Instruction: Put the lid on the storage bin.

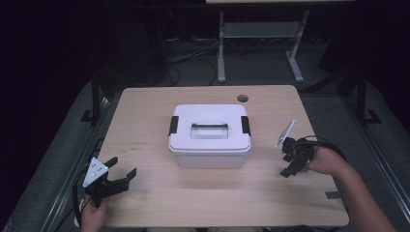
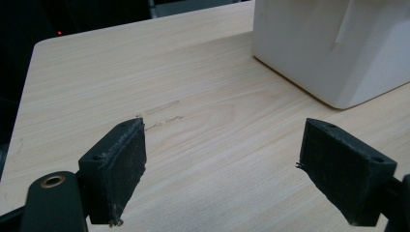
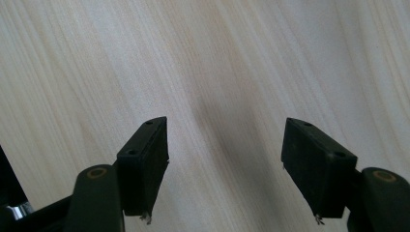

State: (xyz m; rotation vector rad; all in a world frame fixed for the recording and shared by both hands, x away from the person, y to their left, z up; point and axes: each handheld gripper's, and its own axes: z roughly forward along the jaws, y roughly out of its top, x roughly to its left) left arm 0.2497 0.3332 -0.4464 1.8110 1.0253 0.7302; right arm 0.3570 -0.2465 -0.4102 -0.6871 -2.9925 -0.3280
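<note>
High view: box lid handle.

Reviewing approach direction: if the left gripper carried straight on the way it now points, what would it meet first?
Probably the white lidded box. The open left gripper points at its near corner over bare table, though depth is hard to judge.

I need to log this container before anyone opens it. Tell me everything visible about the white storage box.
The white storage box looks like plastic, rectangular with rounded corners. Its lid is on, with a black latch at each short end and a handle lying flat in a recess on top. It stands upright near the middle of the wooden table, touching nothing else. Both grippers are apart from it; the left gripper view shows one lower corner.
</note>
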